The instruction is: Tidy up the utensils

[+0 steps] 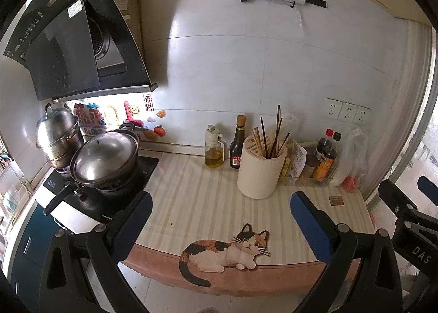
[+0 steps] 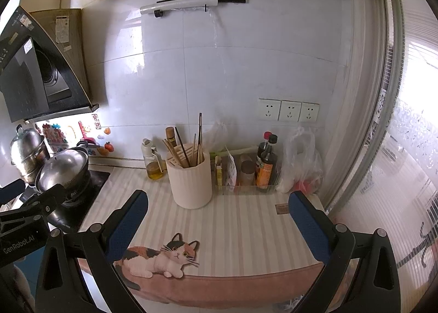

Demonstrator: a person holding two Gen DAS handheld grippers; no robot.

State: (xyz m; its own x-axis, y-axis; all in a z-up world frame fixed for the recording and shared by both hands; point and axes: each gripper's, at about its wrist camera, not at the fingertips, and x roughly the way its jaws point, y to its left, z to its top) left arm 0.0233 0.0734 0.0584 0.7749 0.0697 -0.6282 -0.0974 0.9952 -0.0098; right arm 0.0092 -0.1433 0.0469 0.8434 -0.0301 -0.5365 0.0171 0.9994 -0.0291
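Note:
A cream utensil holder (image 1: 260,173) stands on the striped counter mat (image 1: 202,203) with several chopsticks (image 1: 269,138) upright in it. It also shows in the right wrist view (image 2: 190,181), with its chopsticks (image 2: 191,148). My left gripper (image 1: 221,200) is open and empty, held above the mat's front part, short of the holder. My right gripper (image 2: 219,200) is open and empty, also in front of the holder. The right gripper also shows at the right edge of the left wrist view (image 1: 405,198).
An oil bottle (image 1: 215,148) and a dark sauce bottle (image 1: 237,146) stand behind the holder. A clear tray of condiment bottles (image 1: 314,165) and plastic bags (image 1: 353,159) sit at the right. A stove with a lidded wok (image 1: 106,159) and a steamer pot (image 1: 58,135) is at the left.

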